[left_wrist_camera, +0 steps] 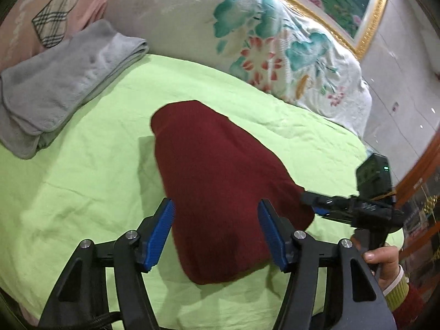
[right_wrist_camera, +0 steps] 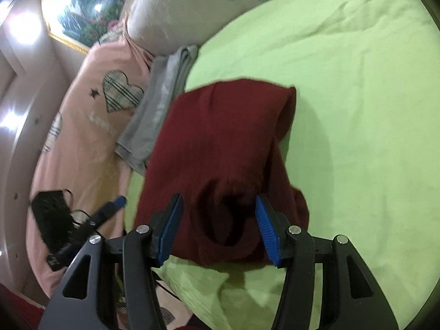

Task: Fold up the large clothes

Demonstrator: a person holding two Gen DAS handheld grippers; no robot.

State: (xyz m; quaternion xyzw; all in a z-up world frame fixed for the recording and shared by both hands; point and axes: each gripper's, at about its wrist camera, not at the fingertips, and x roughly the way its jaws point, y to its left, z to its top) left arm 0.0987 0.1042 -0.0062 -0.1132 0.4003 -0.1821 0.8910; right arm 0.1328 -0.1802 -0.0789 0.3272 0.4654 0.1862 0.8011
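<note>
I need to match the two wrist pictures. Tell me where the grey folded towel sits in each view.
Left wrist: grey folded towel at upper left, on the green sheet.
Right wrist: towel left of centre, partly behind the dark red garment.
Shared landmark: plaid heart patch on the pink bedding.

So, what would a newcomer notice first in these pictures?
The dark red garment stands out first, lying folded in the middle of the bright green sheet. Behind it, a folded grey towel rests near a pink pillow with a checked heart. A flowered quilt is bunched along the far side.
</note>
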